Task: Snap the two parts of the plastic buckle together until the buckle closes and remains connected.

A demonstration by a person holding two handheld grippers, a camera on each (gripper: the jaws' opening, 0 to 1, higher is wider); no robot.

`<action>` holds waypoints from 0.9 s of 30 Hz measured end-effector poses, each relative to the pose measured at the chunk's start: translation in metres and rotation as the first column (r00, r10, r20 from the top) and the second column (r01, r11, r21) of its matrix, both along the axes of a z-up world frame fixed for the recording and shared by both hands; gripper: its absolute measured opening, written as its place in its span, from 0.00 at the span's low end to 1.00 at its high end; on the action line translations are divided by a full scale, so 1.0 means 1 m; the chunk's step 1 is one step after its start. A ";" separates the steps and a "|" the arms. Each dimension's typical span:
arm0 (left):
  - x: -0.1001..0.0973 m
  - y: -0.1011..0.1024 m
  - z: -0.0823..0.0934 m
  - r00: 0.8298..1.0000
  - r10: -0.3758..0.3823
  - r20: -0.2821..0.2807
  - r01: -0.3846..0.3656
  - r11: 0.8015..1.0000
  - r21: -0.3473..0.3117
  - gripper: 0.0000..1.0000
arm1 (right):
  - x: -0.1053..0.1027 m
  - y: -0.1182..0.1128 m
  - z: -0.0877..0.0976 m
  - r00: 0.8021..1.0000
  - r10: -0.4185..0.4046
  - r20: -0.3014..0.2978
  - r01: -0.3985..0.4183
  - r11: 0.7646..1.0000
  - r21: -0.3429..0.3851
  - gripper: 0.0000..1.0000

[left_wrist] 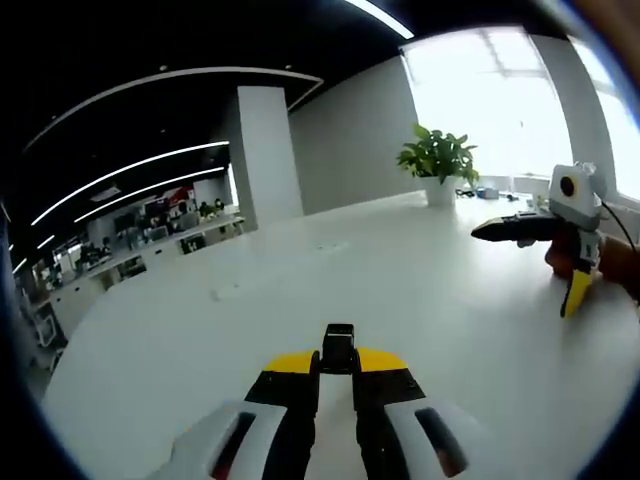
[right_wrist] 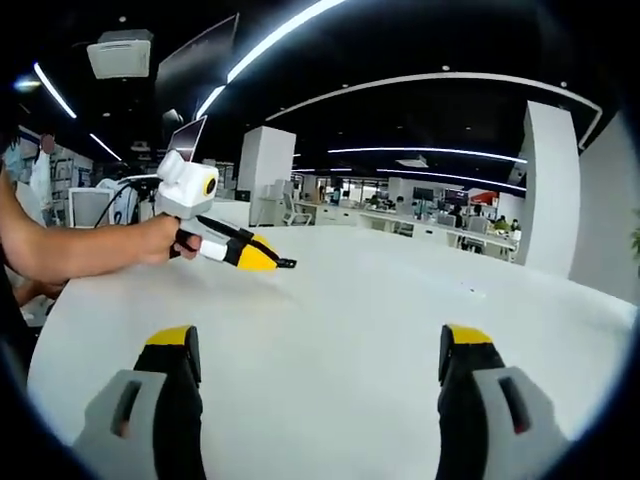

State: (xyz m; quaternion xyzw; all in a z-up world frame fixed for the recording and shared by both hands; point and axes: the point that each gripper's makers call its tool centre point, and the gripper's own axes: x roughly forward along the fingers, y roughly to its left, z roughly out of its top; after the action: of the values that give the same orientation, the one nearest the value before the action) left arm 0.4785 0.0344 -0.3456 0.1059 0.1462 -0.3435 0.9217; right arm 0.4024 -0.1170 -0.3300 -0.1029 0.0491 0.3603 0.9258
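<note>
Left gripper (left_wrist: 338, 385): jaws nearly closed, pinching small black buckle part (left_wrist: 339, 349) at tips, above white table (left_wrist: 300, 280)
Buckle part: likely light, stiff, slick plastic; grip flat sides
Right gripper (right_wrist: 318, 355): jaws wide apart, nothing between
Second half: not spotted

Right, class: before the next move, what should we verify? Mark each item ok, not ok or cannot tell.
1. Left gripper shut on the black buckle part: ok.
2. Right gripper holding the other part: not ok. Its jaws stand wide apart with nothing between them.
3. Where the other part lies: cannot tell.
4. The two grippers are apart above the white table, not touching: ok.
5. Buckle closed: not ok.
</note>
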 end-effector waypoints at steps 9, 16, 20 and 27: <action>-0.003 -0.006 -0.003 1.000 -0.022 -0.013 0.022 1.000 0.011 0.10 | 0.000 -0.006 0.009 1.000 -0.006 0.014 0.006 1.000 0.020 0.96; -0.003 -0.007 -0.005 1.000 -0.024 -0.020 0.025 1.000 0.016 0.10 | 0.002 -0.019 0.022 0.999 -0.041 0.018 0.040 0.998 0.039 0.97; -0.004 -0.008 -0.005 0.999 -0.024 -0.026 0.024 1.000 0.013 0.10 | 0.000 -0.015 0.019 1.000 -0.030 -0.002 0.030 0.999 0.039 0.98; -0.002 -0.012 -0.012 0.998 -0.019 -0.063 0.020 1.000 0.011 0.10 | -0.001 -0.013 0.022 0.999 -0.030 0.020 0.029 0.999 0.034 0.98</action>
State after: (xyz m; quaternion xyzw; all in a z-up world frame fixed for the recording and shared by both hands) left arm 0.4766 0.0224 -0.3579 0.1019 0.1763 -0.3548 0.9125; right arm 0.4016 -0.1305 -0.3080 -0.0903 0.0353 0.3465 0.9330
